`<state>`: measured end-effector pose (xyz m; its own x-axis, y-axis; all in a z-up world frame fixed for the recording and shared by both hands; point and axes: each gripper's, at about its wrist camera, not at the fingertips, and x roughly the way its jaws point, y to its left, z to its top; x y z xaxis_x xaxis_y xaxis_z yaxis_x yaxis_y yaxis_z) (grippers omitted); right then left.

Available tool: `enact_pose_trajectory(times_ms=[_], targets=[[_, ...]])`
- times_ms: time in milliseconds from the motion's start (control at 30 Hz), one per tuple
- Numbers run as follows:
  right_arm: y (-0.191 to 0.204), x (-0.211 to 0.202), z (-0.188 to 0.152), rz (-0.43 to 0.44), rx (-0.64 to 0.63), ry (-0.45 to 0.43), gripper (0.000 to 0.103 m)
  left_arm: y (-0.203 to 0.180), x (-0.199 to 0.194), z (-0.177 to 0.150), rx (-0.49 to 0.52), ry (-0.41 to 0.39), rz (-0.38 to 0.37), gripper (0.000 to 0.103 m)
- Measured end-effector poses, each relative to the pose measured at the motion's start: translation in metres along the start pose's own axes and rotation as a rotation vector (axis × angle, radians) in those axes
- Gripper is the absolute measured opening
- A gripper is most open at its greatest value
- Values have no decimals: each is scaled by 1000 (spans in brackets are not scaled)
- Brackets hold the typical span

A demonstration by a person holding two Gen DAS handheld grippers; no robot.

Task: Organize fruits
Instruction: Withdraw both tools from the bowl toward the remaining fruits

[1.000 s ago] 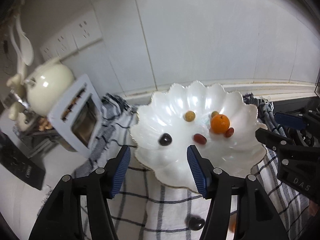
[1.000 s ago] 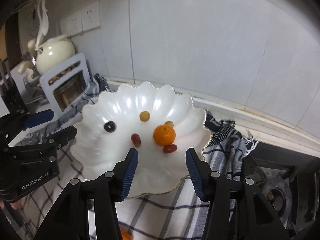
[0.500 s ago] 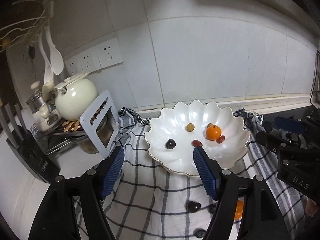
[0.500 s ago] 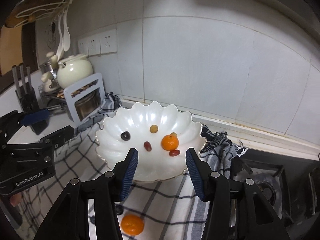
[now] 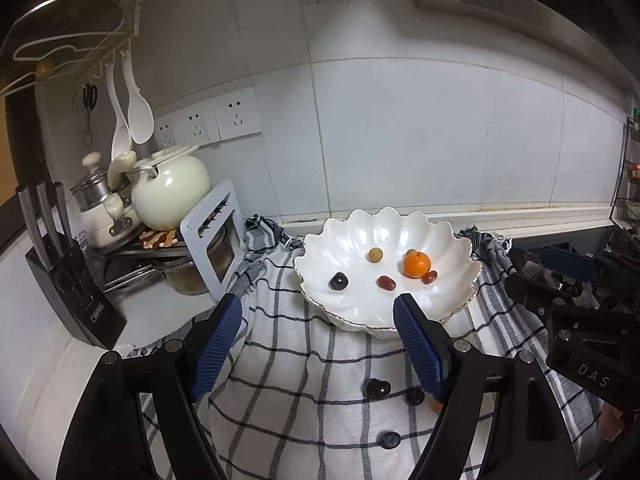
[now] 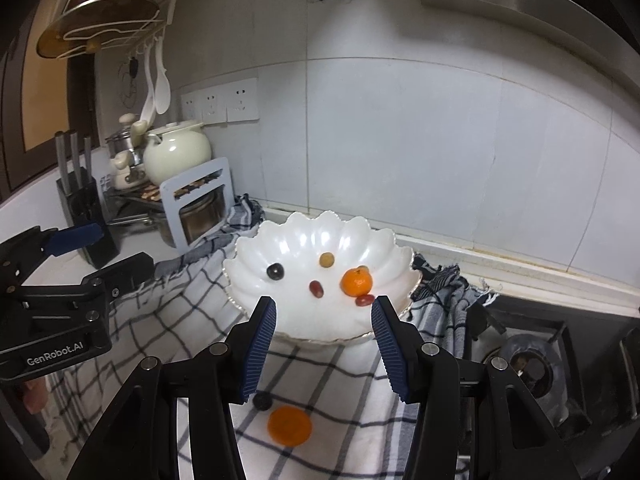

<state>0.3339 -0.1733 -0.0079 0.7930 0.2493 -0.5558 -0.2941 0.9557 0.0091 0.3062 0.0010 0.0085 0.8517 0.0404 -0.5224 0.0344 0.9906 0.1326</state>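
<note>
A white scalloped bowl (image 5: 448,240) (image 6: 288,240) stands on a checked cloth (image 5: 304,360) (image 6: 340,372). In it lie a mandarin (image 5: 416,264) (image 6: 356,282), a dark grape (image 5: 338,281) (image 6: 275,271), red grapes (image 5: 387,283) (image 6: 317,289) and a tan fruit (image 5: 375,255) (image 6: 326,260). On the cloth in front lie dark fruits (image 5: 377,388) (image 6: 262,401) and another mandarin (image 6: 289,425). My left gripper (image 5: 318,340) hovers short of the bowl, its jaws opening, nothing between them. My right gripper (image 6: 323,338) stands open and empty before the bowl.
At the back left are a knife block (image 5: 68,280), a cream kettle (image 5: 170,190) and a white rack with a steel pot (image 5: 216,248). A gas hob (image 6: 532,364) lies right of the cloth. Tiled wall behind the bowl.
Both grippers have drawn back and up from the bowl, which now looks smaller. The left jaws have spread wider. More fruit on the cloth has come into view.
</note>
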Motion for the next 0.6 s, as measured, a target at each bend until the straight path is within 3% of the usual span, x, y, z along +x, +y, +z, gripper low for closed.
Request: enact_pose_trajectory(times_ms=[333,600], targets=[[5,-5,-18,30,-7,30,51,-5,-13,-19,9,-4,-3,78],[8,-4,-37,49,-28,71,51,-10,-11,-40,27,38,-21,78]])
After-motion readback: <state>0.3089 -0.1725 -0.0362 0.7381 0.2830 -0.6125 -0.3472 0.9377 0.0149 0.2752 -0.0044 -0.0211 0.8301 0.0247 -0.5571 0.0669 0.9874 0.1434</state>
